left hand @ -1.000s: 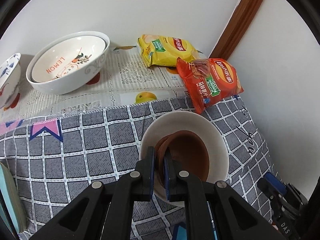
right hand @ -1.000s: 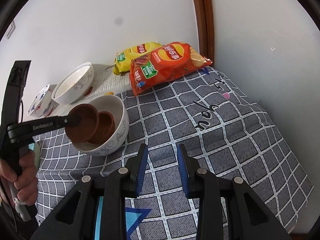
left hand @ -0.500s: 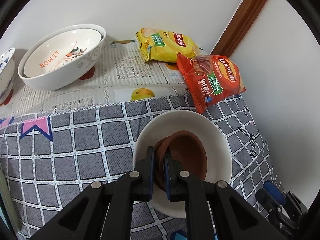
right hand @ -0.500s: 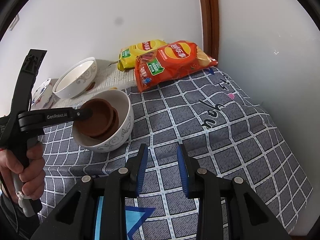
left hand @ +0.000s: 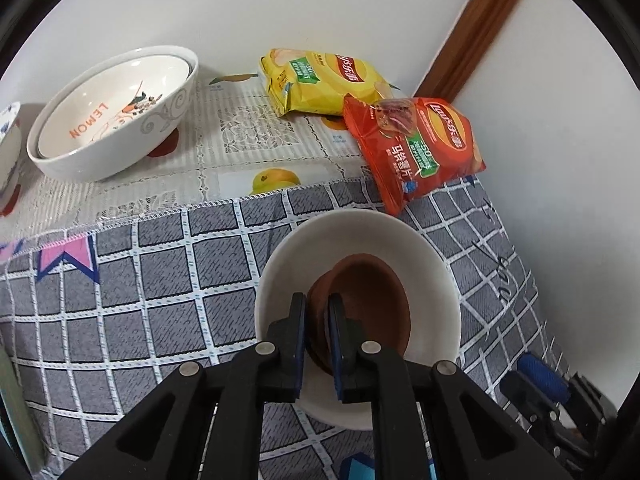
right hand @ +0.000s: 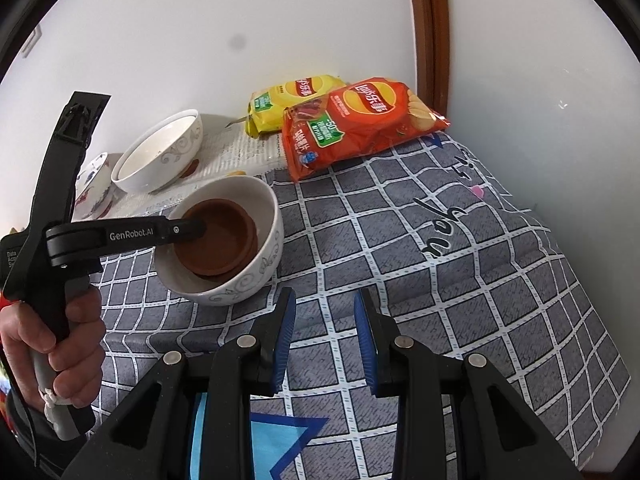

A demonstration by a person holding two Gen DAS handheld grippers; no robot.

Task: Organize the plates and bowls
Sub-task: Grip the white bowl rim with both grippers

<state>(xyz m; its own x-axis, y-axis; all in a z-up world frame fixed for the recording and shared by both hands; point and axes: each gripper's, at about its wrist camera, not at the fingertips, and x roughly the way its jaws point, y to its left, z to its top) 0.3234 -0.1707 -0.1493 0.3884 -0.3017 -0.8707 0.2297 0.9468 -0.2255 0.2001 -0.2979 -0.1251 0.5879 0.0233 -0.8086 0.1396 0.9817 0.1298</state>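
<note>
My left gripper (left hand: 317,312) is shut on the rim of a brown saucer (left hand: 372,304), which sits nested on another brown saucer inside a white patterned bowl (left hand: 432,264) on the checked cloth. The right wrist view shows the same brown saucer (right hand: 224,236), white bowl (right hand: 256,268) and left gripper (right hand: 200,229). My right gripper (right hand: 325,320) is open and empty, low over the cloth just in front of that bowl. A stack of two white bowls (left hand: 108,120), the inner one marked LEMON, stands at the back left.
A blue-and-white bowl (right hand: 94,184) sits at the far left. A yellow chip bag (left hand: 320,84) and a red chip bag (left hand: 416,144) lie at the back by the wall corner and brown door frame (right hand: 432,32). The checked cloth (right hand: 460,280) spreads to the right.
My left gripper lowered the brown saucer from a tilt above the white bowl until it lies nested inside. My right gripper stayed open and nearly still.
</note>
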